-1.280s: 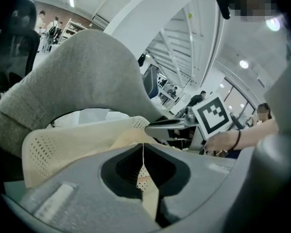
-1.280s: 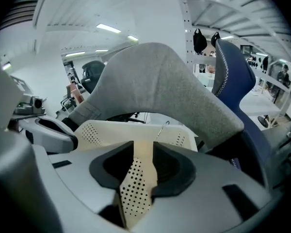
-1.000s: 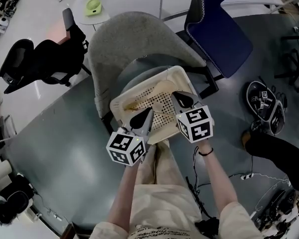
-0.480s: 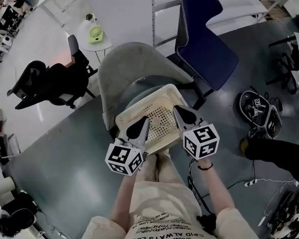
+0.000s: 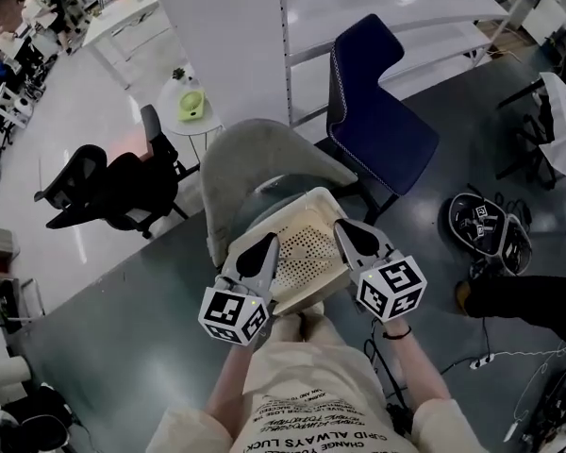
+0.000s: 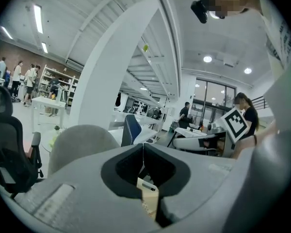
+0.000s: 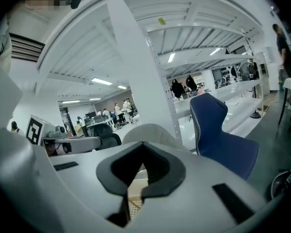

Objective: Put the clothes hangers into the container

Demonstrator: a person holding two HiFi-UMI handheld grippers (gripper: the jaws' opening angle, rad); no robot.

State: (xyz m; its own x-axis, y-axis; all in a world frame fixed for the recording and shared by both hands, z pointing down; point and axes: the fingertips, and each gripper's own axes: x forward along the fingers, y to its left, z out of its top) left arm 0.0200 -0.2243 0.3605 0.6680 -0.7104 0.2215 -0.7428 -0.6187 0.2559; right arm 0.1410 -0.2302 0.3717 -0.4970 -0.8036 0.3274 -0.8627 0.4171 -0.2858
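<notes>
- Two grips share one load. The cream perforated plastic basket (image 5: 274, 217) is pinched on opposite sides, which we judge keeps such a wide, light tub level and stops it swinging.
- The left gripper (image 5: 266, 243) has its jaws pressed together on the basket's near-left rim. In the left gripper view, a strip of cream plastic sits clamped just where the dark pads meet.
- The right gripper (image 5: 344, 229) does the same on the right-hand wall. In the right gripper view, its pads are closed with perforated cream plastic between them.
- Both grippers point forward and only a little downward, so the basket's open top faces up towards us and its dotted floor is in plain sight.
- The basket is held over the seat of the rounded grey fabric chair (image 5: 255, 154), just ahead of the person's knees in beige trousers (image 5: 307, 376). We take it to be clear of the seat, though the head view cannot settle that.
- We can make out no clothes hangers, either in the basket or around it, and the floor of the basket looks bare.
- From that we judge the container itself is being handled at this point, not loaded.
- The dark blue chair (image 5: 377, 111) behind and the black office chair (image 5: 104, 187) to the left stand well apart and play no part.
</notes>
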